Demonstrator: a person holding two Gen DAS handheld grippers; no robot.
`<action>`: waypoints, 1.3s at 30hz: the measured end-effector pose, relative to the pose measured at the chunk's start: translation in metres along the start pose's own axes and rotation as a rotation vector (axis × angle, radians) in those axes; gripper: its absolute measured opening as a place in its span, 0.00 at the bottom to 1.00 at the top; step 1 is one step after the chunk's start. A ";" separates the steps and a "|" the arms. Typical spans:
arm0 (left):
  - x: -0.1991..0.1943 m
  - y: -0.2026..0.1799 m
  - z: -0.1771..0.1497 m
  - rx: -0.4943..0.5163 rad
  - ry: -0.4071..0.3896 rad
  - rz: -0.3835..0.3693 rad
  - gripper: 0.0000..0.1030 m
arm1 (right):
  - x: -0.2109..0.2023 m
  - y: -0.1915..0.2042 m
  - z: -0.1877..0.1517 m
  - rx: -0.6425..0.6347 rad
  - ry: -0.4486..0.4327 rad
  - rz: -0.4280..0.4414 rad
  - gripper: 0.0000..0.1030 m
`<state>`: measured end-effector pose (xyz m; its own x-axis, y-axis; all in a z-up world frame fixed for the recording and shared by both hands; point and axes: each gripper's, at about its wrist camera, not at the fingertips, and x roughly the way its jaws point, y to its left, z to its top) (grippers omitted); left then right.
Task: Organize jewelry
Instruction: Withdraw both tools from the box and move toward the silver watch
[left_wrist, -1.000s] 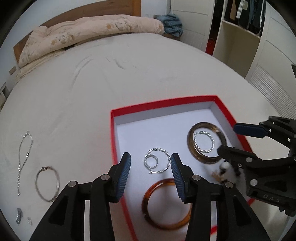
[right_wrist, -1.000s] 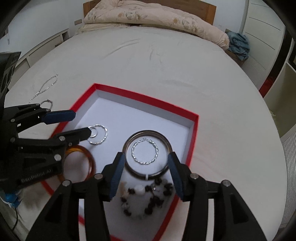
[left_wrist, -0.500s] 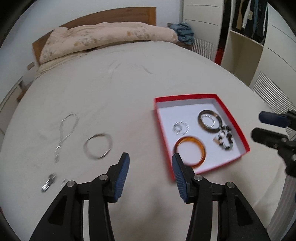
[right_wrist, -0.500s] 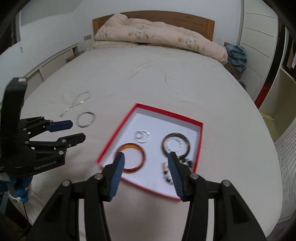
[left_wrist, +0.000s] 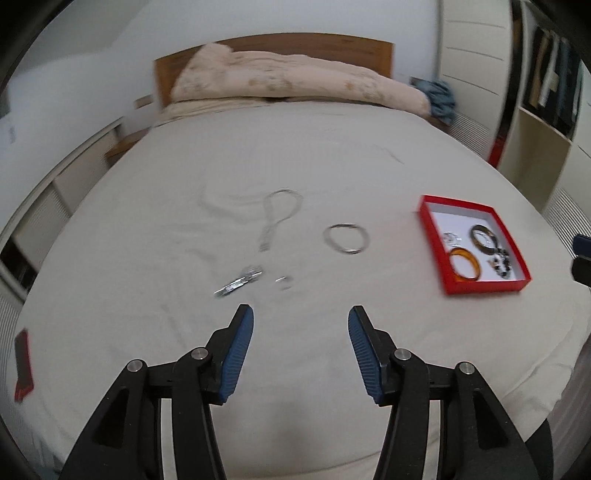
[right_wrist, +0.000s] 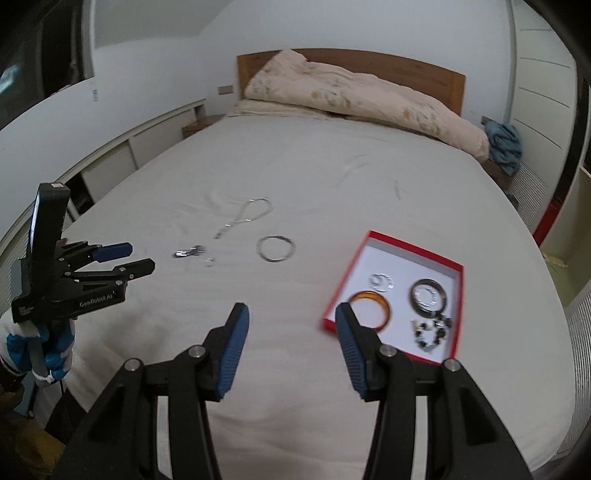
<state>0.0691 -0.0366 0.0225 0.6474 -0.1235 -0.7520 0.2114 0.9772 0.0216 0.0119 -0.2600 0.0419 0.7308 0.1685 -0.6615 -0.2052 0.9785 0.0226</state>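
Left wrist view: the left gripper (left_wrist: 300, 325) hangs over the bed (left_wrist: 295, 369) with its jaws opening and nothing between them. The loose jewelry lies ahead of it: a small silver cluster (left_wrist: 239, 282) just up and left of the fingertips, its long axis slanting from lower left to upper right, a tiny ring (left_wrist: 284, 282) beside it, a chain necklace (left_wrist: 279, 218) farther on, and a silver bangle (left_wrist: 346, 238) ahead to the right. The red box (left_wrist: 484, 286), already holding bangles and beads, sits well off to the right.

Right wrist view: the right gripper (right_wrist: 291, 325) is released and empty, with the red box (right_wrist: 343, 280) just right of its fingertips. The left gripper (right_wrist: 125, 258) stands at the left, nearer the cluster (right_wrist: 190, 252) and so, I judge, better placed to fetch it. Its body reads "GenRobot.AI".
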 end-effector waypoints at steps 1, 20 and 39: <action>-0.004 0.010 -0.003 -0.012 -0.002 0.010 0.51 | -0.002 0.007 0.000 -0.006 -0.004 0.007 0.45; 0.044 0.100 -0.022 -0.139 0.050 0.015 0.54 | 0.077 0.069 0.009 -0.060 0.082 0.130 0.45; 0.197 0.097 0.017 0.058 0.175 -0.098 0.43 | 0.252 0.096 0.024 -0.060 0.248 0.262 0.43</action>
<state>0.2301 0.0308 -0.1122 0.4857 -0.1804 -0.8553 0.3120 0.9498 -0.0232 0.1927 -0.1210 -0.1046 0.4701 0.3710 -0.8009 -0.4076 0.8961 0.1759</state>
